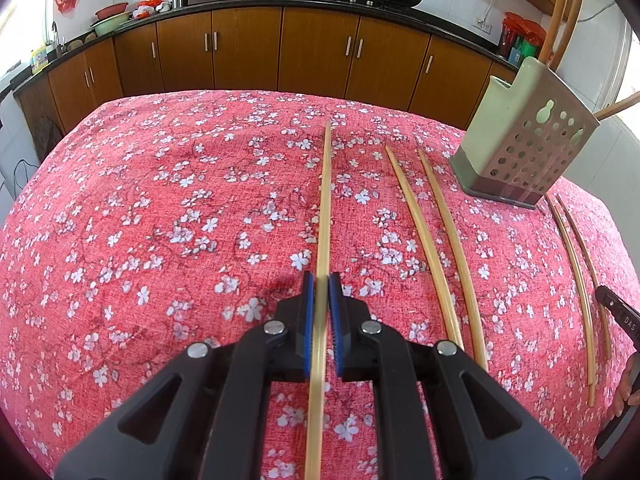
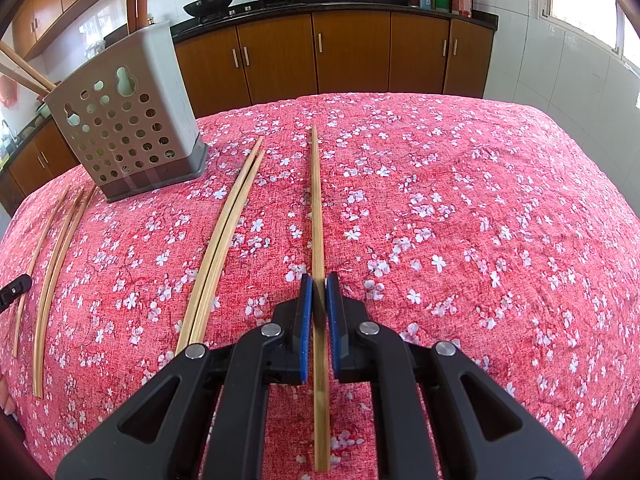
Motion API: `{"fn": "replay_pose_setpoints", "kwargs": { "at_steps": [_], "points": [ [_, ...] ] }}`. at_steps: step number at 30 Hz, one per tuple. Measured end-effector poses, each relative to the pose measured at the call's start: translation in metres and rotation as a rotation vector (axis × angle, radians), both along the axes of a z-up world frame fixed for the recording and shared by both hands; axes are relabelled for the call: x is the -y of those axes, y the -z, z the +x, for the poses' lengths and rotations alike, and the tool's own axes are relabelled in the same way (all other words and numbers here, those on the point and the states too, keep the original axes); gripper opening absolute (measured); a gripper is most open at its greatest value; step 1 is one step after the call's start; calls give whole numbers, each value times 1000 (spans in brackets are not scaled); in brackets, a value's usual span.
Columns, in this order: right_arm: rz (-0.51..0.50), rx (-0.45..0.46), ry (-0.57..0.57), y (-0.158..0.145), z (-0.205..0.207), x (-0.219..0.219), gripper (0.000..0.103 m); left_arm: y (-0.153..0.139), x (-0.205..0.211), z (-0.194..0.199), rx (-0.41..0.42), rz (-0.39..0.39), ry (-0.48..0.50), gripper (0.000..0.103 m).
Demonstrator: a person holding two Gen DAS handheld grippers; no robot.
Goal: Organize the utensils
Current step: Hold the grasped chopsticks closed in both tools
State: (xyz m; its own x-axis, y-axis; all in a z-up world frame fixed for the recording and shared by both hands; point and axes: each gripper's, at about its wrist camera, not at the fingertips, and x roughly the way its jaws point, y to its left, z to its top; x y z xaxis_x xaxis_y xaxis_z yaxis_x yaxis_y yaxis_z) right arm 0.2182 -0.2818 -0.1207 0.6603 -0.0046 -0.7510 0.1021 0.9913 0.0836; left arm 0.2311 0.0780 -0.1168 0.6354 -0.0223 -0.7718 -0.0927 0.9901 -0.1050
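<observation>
The left tool clenches one chopstick, the right tool another; each should lift level, then tip toward the holder beyond.

A: Item, utensil holder: contents?
B: Wooden handles rise from it and run out past the top edge; their lower ends are hidden by its walls.
A: Item, left-held chopstick?
B: Blurred between the pads, cut off at the bottom edge.
A: Person?
B: Only fingers at the right rim.
</observation>
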Motion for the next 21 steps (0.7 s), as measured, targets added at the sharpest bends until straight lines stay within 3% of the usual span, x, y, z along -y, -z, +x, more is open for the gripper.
{"fn": "replay_pose_setpoints", "kwargs": {
  "at_steps": [21],
  "points": [
    [1, 0, 0, 0, 0, 0, 9, -1, -1, -1, 3, -20, -3, 12]
  ]
}}
